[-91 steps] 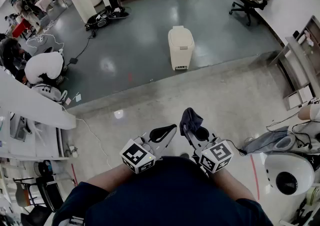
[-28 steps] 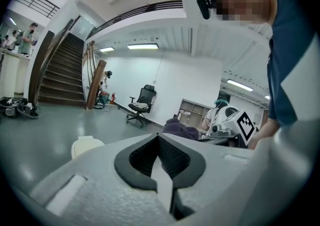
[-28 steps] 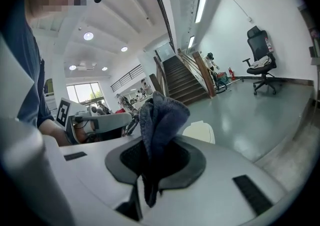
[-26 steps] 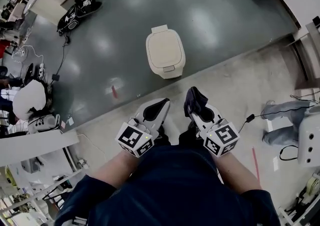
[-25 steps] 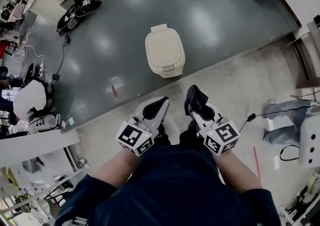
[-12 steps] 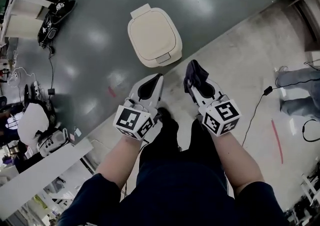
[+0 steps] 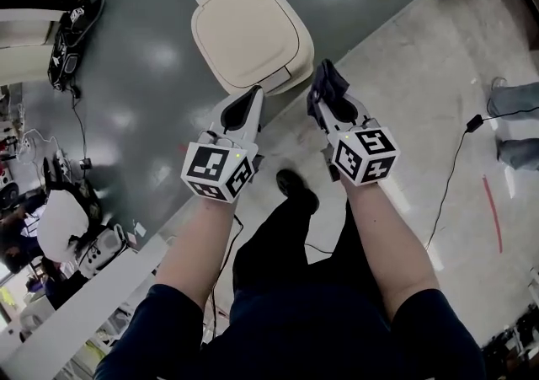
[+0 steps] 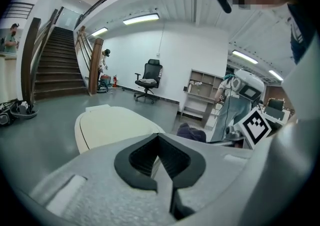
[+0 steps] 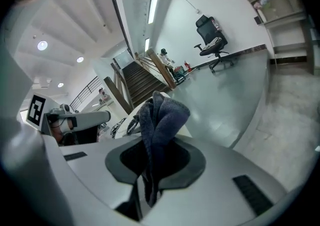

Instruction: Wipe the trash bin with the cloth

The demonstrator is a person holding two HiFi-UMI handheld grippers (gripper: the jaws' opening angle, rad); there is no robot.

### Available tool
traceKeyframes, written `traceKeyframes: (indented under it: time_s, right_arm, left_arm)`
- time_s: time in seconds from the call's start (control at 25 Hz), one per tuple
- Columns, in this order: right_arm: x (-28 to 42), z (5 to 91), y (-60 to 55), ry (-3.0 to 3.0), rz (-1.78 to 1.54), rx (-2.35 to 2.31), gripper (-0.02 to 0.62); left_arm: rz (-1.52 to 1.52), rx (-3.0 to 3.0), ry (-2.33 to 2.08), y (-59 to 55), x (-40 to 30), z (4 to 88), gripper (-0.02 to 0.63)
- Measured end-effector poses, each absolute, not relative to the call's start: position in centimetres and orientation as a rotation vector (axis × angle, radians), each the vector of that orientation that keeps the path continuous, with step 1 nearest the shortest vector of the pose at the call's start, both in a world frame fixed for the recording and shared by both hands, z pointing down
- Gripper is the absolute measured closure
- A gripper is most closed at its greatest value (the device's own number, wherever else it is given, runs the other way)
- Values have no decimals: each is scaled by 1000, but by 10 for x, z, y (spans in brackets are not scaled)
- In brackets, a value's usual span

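Two grippers are held side by side above the floor (image 7: 421, 66), close to the bin (image 7: 248, 29). The left gripper (image 7: 248, 100) has its jaws pressed together with nothing between them, its tips near the bin's front edge. The right gripper (image 7: 324, 104) has its jaws clamped on the dark cloth (image 7: 327, 82), which bunches up past the tips, just beside the bin's front corner. The bin stands lid closed on the dark floor, near its seam with the pale part.
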State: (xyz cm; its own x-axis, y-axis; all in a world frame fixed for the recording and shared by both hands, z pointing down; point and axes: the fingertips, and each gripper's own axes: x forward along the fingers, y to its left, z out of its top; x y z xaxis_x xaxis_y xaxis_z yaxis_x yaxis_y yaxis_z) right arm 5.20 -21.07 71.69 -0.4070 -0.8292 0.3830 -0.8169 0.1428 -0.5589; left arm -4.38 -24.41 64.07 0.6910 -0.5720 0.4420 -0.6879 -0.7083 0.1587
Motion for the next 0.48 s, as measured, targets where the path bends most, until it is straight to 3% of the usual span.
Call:
traceKeyframes:
  time_s: [0.48]
  right_arm:
    - [33, 787, -250, 2459, -1046, -1707, 532]
  left_arm:
    - [616, 2532, -1025, -257, -49, 690, 603]
